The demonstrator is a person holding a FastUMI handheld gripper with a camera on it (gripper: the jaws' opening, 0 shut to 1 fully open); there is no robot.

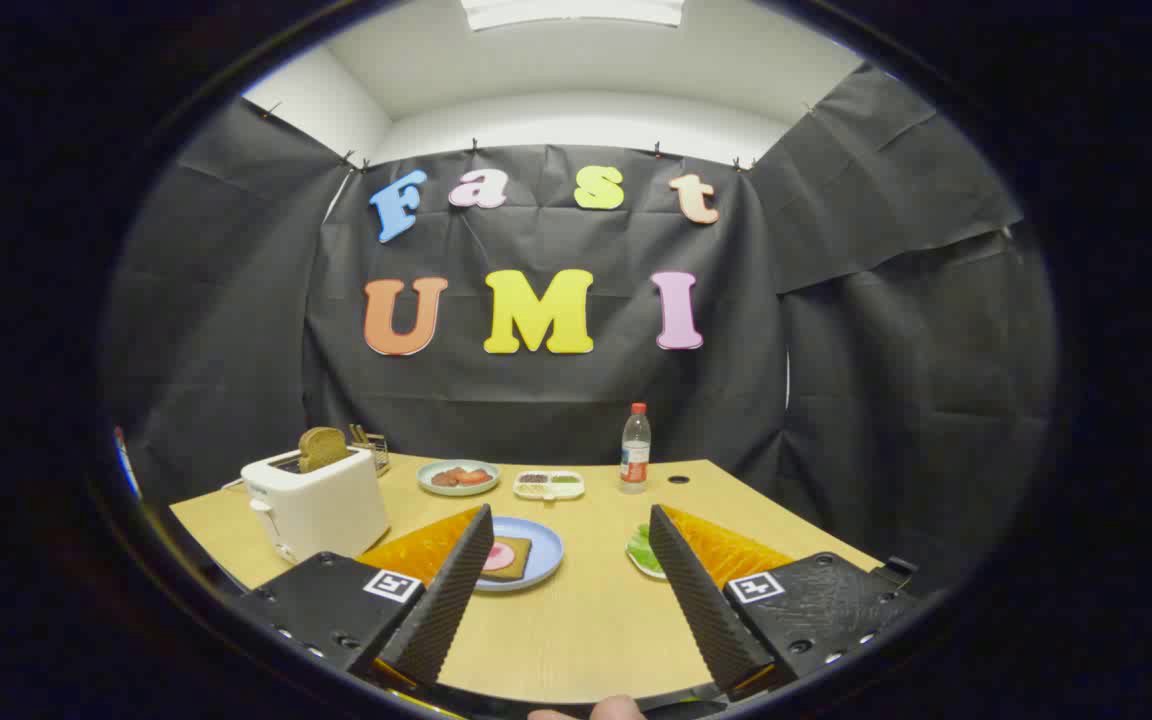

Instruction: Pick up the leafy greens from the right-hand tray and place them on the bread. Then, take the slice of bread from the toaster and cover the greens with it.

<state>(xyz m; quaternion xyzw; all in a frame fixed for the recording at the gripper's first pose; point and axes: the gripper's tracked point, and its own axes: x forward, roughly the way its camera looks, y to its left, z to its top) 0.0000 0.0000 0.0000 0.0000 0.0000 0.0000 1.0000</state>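
Note:
My gripper (571, 555) is open above the wooden table (586, 620), with nothing between its fingers. Just beyond the left finger (446, 590) lies a blue plate (543, 562) holding a brown slice of bread (513, 555) with a pink slice on top. The leafy greens (642, 549) lie on a white tray, half hidden behind the right finger (696, 590). A white toaster (316, 505) stands at the left of the table with a brown bread slice (322, 448) sticking up out of its slot.
Farther back are a pale green plate with red pieces (458, 477), a small white divided dish (549, 485) and a plastic bottle with a red cap (635, 450). A small wire rack (372, 447) stands behind the toaster. A fingertip (616, 708) shows below the gripper.

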